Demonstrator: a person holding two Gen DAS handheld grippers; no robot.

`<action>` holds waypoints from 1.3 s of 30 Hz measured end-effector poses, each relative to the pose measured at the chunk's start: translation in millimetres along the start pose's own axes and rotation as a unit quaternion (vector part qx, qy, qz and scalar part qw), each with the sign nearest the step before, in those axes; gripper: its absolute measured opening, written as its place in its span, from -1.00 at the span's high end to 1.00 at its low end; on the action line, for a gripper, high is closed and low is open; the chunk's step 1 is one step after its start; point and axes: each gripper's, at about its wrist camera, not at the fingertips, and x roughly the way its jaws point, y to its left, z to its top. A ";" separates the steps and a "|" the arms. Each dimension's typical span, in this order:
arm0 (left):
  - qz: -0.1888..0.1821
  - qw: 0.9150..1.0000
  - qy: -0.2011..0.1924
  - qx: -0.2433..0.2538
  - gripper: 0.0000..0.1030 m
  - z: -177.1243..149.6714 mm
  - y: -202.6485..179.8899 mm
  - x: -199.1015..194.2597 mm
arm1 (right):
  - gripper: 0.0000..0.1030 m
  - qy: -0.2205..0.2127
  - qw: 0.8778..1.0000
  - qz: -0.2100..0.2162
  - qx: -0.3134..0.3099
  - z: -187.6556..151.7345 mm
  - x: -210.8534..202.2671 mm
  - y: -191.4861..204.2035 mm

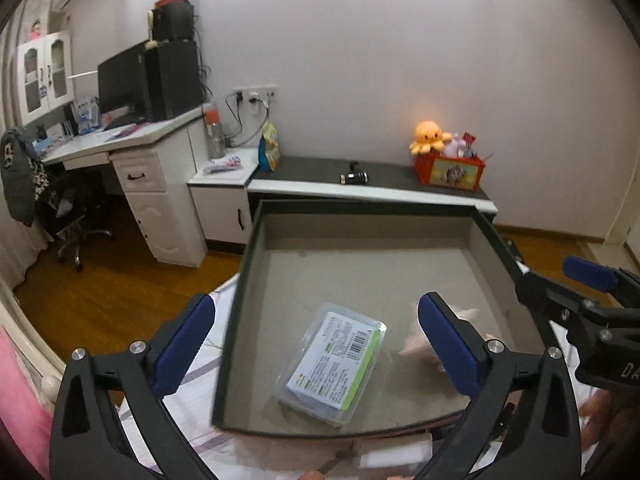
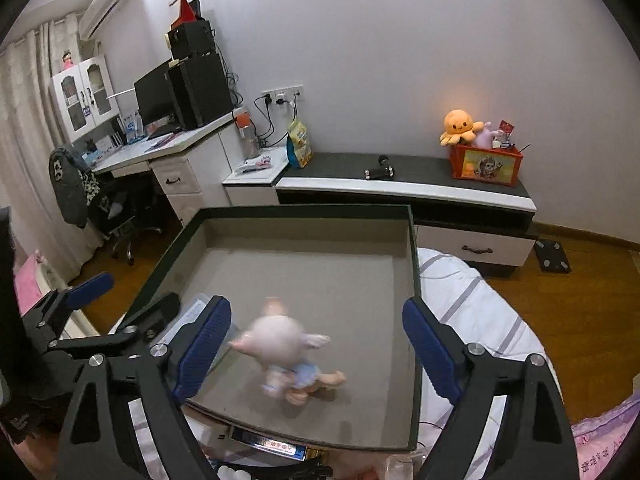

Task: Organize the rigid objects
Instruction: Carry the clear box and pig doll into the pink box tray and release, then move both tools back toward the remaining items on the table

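Both our left gripper (image 1: 316, 348) and right gripper (image 2: 316, 348) gape empty; the packet (image 1: 334, 364) near the tray's (image 1: 360, 206) front edge looks light, stiff, slippery: we'd pinch its long sides.

Grey-floored, dark-rimmed tray (image 1: 256, 280) holds a green-and-white packet (image 1: 334, 362) and a blurred pink doll (image 2: 280, 344) in blue; blue pads (image 2: 206, 350)

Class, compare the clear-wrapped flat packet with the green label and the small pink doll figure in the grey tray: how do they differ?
The clear-wrapped flat packet lies flat and looks sharp; the small pink doll figure is motion-blurred. The packet is boxy with printed text and a barcode; the doll is rounded, with a large head and limbs. Both are inside the grey tray, gripped by neither gripper.
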 end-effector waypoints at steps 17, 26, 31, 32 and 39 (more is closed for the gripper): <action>-0.021 0.998 -0.058 -0.027 -0.99 -27.7 22.3 -119.1 | -1.00 -0.060 0.998 -0.014 -0.011 -24.9 -102.4 35.8; -0.022 0.996 -0.085 -0.035 -1.00 -49.6 25.7 -181.1 | -1.00 -0.092 0.995 -0.019 -0.021 -55.4 -162.4 55.0; -0.025 0.995 -0.093 -0.042 -1.00 -68.8 29.0 -206.7 | -1.00 -0.104 0.994 -0.032 -0.026 -76.2 -187.4 58.6; -0.025 0.994 -0.094 -0.044 -1.00 -73.2 30.4 -211.3 | -1.00 -0.106 0.993 -0.032 -0.026 -80.8 -192.6 59.3; -0.019 0.993 -0.101 -0.051 -1.00 -91.8 33.5 -227.9 | -1.00 -0.119 0.992 -0.040 -0.028 -98.6 -211.8 62.3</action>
